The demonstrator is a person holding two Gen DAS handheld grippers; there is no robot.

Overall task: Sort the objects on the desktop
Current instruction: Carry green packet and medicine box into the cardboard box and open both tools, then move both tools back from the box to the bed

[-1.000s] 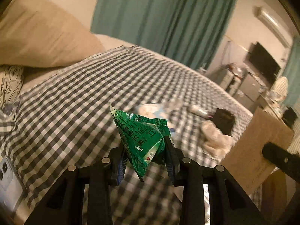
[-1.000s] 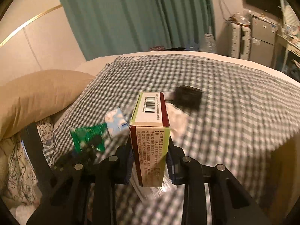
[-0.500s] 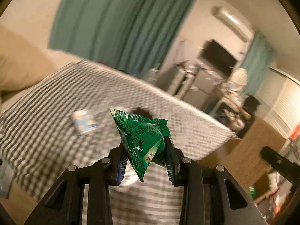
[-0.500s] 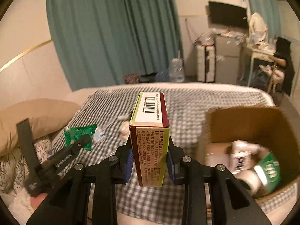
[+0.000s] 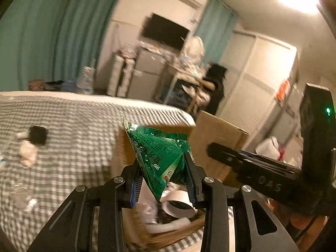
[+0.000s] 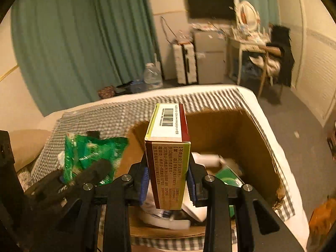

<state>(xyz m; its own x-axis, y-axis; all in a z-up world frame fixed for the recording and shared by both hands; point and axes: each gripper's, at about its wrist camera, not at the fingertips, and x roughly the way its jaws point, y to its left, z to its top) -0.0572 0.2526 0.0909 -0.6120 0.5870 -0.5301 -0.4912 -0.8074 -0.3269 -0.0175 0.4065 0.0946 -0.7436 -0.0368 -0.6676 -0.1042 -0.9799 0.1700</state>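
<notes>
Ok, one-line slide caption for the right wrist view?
Right claw holds a medicine box above the open cardboard box.

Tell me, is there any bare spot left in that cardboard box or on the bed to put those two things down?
Inside the cardboard box, the far part below the back wall looks bare; the near half is crowded with white containers and a green item. On the checked bedspread, a free stretch lies between the black object and the box.
</notes>
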